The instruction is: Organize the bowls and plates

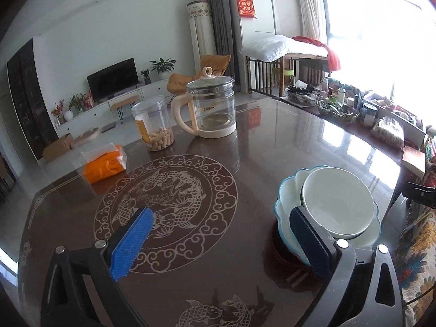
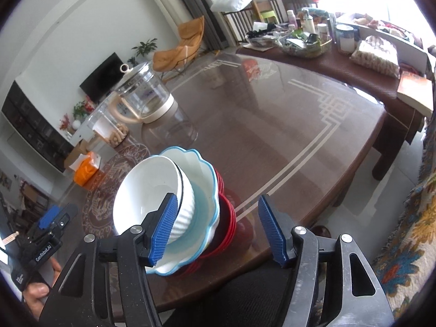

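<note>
My rig: left gripper (image 1: 220,241) and right gripper (image 2: 215,231), both black-framed, with ribbed blue pads (image 2: 268,226), silver screws (image 2: 297,229) and white "GenRobot.AI" lettering.

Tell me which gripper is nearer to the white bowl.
Hard to call; both are beside it. The right gripper has one finger overlapping the white bowl. The left gripper has one finger at the bowl's other side.

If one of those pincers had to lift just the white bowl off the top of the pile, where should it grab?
Probably the white bowl by its rim: one finger inside, one on the ribbed outer wall, coming from above on the near side. It sits in the blue-edged scalloped dish, so only its upper wall is free.
</note>
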{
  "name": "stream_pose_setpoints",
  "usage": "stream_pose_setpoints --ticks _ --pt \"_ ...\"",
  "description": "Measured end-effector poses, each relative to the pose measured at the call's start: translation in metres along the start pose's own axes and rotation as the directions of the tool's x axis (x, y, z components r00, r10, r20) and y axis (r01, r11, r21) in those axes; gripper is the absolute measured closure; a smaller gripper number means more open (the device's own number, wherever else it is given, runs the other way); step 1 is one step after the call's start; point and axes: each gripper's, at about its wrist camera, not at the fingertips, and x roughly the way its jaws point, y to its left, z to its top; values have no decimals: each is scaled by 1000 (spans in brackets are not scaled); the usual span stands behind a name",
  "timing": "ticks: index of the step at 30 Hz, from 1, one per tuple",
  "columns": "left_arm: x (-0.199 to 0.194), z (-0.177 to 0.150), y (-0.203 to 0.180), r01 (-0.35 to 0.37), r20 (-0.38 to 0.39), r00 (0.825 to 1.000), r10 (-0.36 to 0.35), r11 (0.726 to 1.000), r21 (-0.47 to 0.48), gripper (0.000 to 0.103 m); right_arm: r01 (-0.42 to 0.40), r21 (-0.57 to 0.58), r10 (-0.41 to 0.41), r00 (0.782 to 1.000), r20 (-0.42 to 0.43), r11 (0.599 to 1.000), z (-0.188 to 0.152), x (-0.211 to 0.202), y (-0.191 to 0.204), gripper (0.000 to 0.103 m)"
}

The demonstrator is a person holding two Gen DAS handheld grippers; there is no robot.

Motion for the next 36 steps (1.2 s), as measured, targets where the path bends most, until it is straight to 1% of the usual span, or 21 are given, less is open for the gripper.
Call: stream_pose_setpoints --ticks 2,4,5,7,8,9,10,11,13,15,17,19,21,22,24,26,28,32,35,36 --pt "-19 -1 -1 -9 6 1000 9 1000 -12 2 60 -18 -59 997 40 998 -8 -20 10 34" --pt "-35 -3 0 7 -7 1000 -7 998 -55 0 140 -49 -137 988 69 989 -16 -35 22 33" --pt "-41 -4 1 17 -25 1000 -19 997 -77 0 181 -64 -176 982 72 981 -20 -39 27 31" --pt "-50 -7 1 61 -71 995 -69 991 -116 0 232 -89 -227 972 69 969 -27 -47 35 30" --pt "-53 -9 3 99 -87 990 -112 986 -136 0 244 -100 -239 969 62 965 -30 -50 37 30" --pt "-58 -12 3 136 -91 984 -151 978 -158 0 251 -112 -246 968 57 962 -33 -52 39 30" --pt "-61 -15 6 152 -91 981 -170 972 -181 0 258 -121 -253 966 57 958 -35 -55 42 30" --pt "-64 -17 9 143 -89 982 -164 969 -204 0 264 -126 -259 964 61 956 -38 -58 43 30" --pt "-72 -23 11 105 -81 989 -127 967 -233 0 278 -131 -271 960 68 951 -43 -62 47 30" --pt "-79 -29 13 82 -72 992 -102 968 -239 0 282 -144 -275 959 67 949 -47 -65 50 30" --pt "-84 -34 11 62 -79 994 -80 975 -214 0 296 -161 -287 955 79 941 -52 -70 54 30" --pt "-85 -37 5 35 -97 994 -50 987 -156 0 313 -171 -301 949 90 934 -55 -74 58 30" --pt "-84 -39 -5 -17 -128 992 9 998 -58 0 319 -175 -306 947 99 931 -56 -78 60 30" --pt "-85 -41 -8 -51 -127 991 47 998 -25 0 320 -175 -306 946 104 931 -57 -81 61 30" --pt "-91 -45 -13 -96 -102 990 96 995 1 0 323 -175 -303 944 133 930 -58 -89 64 30" --pt "-99 -48 -15 -102 -89 991 102 995 9 0 340 -180 -306 933 191 923 -62 -101 70 30" --pt "-107 -48 -18 -99 -79 992 100 995 18 0 362 -182 -318 919 231 914 -64 -111 76 30" --pt "-124 -44 -22 -99 -55 993 102 994 48 0 404 -191 -351 900 260 894 -72 -124 86 30" --pt "-140 -33 -21 -92 -12 996 93 994 63 0 459 -207 -400 875 272 864 -81 -131 94 30" --pt "-146 -30 -20 -88 3 996 88 994 62 0 469 -216 -407 871 277 857 -84 -133 96 30"
